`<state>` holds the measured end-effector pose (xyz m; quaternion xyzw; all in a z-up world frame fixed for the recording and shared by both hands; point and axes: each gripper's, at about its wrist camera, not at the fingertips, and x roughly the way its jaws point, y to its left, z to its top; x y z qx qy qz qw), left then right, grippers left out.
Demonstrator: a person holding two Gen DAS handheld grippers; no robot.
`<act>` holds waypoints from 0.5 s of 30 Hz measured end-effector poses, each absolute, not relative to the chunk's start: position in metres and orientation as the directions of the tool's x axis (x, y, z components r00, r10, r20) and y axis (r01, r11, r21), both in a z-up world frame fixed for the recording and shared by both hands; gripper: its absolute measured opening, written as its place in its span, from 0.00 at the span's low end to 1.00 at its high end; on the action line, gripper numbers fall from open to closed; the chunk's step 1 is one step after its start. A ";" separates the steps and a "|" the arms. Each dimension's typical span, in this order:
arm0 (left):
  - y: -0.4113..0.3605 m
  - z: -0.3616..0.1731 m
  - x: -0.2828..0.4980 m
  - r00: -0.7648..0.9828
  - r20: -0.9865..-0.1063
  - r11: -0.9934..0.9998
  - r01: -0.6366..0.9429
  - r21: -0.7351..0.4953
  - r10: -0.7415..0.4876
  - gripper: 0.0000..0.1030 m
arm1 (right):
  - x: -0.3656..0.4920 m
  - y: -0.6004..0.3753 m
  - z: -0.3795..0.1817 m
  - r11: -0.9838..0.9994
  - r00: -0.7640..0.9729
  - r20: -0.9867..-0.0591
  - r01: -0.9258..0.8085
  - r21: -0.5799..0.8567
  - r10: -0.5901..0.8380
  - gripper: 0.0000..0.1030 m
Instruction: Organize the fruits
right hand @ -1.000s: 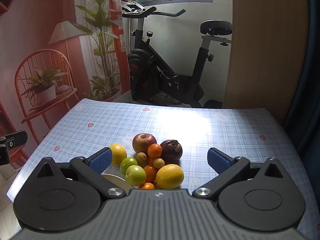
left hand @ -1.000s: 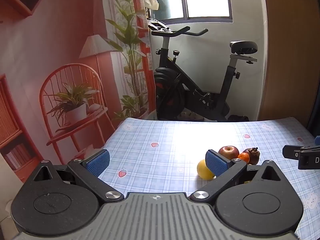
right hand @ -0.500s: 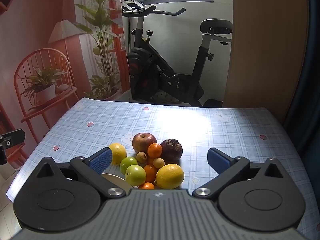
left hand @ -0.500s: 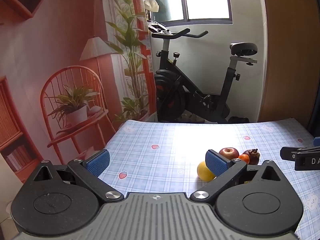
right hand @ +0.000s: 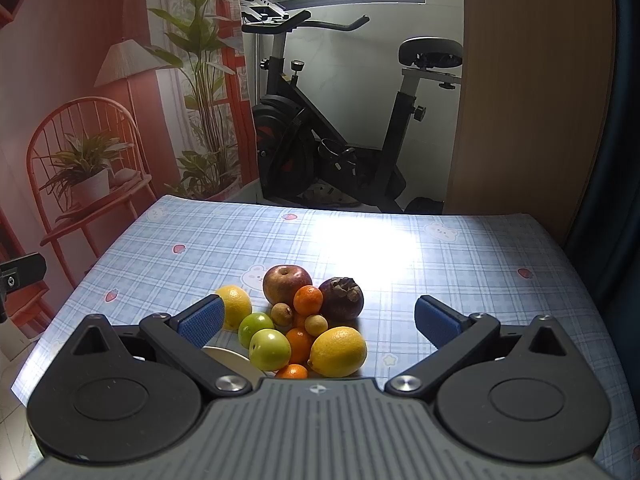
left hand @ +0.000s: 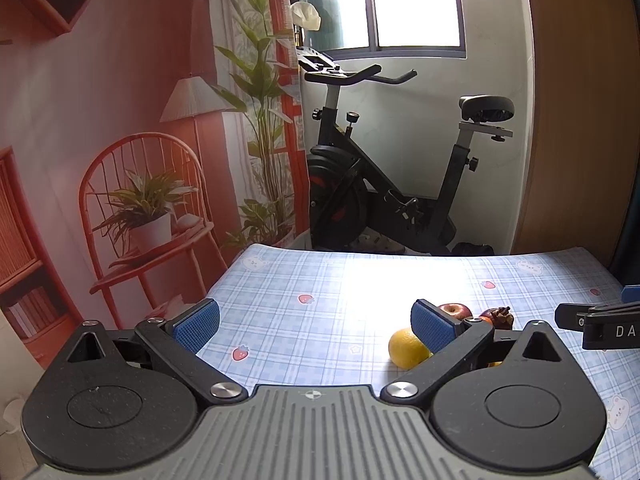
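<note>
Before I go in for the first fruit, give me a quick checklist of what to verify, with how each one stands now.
1. Right tool open: ok.
2. Left tool open, holding nothing: ok.
3. Fruit pile within the right tool's line, big lemon nearest: ok.
4. Lemon free to lift alone: not ok, it touches an orange.
5. White plate ready: cannot tell, mostly hidden.
6. Tablecloth beside the pile free: ok.

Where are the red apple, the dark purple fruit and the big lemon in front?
red apple [right hand: 287, 281]: right wrist view, its front skin.
dark purple fruit [right hand: 341, 298]: right wrist view, its body.
big lemon [right hand: 338, 351]: right wrist view, its middle.
</note>
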<state>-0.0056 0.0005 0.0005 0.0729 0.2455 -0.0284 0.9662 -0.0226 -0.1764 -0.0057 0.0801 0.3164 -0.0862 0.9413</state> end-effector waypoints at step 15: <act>0.002 0.000 -0.004 0.874 -0.484 0.988 0.099 0.118 -0.030 1.00 | -0.023 -0.176 -0.005 0.972 0.785 -0.610 0.215 0.094 -0.114 1.00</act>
